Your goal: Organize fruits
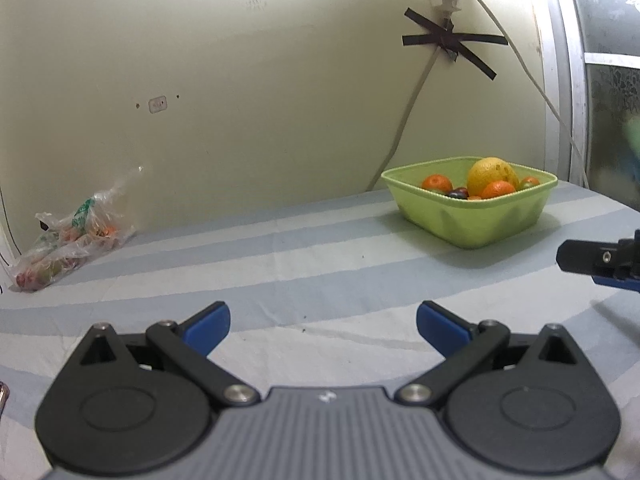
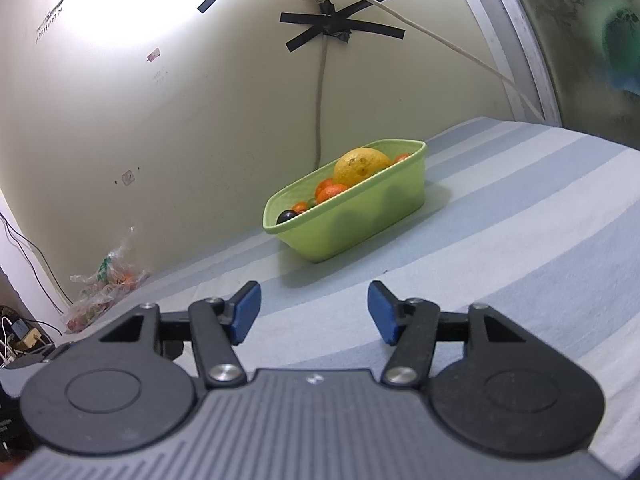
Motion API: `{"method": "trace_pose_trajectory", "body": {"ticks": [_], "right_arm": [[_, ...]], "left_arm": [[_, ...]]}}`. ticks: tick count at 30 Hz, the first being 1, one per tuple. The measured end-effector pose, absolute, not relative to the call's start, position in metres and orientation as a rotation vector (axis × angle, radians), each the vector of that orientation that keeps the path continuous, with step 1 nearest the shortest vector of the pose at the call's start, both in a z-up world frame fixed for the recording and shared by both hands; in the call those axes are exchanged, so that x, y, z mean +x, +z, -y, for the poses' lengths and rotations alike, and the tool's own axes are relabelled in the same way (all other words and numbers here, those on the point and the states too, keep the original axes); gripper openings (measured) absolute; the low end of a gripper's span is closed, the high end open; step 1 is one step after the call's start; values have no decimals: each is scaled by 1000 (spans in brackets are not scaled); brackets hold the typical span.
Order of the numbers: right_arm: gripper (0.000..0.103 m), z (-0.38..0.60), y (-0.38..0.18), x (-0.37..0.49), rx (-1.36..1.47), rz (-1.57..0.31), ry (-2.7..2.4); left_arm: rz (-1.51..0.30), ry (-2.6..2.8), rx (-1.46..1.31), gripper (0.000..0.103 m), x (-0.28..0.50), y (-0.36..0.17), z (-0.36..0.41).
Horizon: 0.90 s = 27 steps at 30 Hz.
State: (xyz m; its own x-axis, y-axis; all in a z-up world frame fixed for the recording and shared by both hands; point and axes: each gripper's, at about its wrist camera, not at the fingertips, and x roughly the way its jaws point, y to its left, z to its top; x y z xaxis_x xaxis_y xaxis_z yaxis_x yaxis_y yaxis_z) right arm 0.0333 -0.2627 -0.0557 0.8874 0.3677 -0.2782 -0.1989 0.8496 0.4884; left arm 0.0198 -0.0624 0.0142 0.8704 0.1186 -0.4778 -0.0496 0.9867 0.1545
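I held both the left gripper [image 1: 323, 322] and right gripper [image 2: 314, 312] wide and empty; a careless reach risked tipping the green basket [image 2: 360, 216].

Ahead of both open jaws: striped cloth [image 1: 280, 264], matt, woven. Basket [image 2: 360, 216] beyond: smooth, translucent green plastic. Left of jaws, crinkled glossy plastic bag [image 1: 68, 244]. Pads [image 2: 246, 312]: matt blue.

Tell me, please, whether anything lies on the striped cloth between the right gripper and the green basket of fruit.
Nothing visible does. The right gripper is open and empty, and only bare striped cloth lies between it and the green basket. The plastic bag sits well off to the left by the wall.
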Motion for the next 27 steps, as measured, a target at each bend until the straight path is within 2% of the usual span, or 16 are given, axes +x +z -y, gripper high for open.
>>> {"method": "trace_pose_trajectory", "body": {"ticks": [27], "right_arm": [[62, 261, -57, 37, 468, -385, 301]], "left_arm": [[-555, 72, 92, 103, 22, 12, 53]]}}
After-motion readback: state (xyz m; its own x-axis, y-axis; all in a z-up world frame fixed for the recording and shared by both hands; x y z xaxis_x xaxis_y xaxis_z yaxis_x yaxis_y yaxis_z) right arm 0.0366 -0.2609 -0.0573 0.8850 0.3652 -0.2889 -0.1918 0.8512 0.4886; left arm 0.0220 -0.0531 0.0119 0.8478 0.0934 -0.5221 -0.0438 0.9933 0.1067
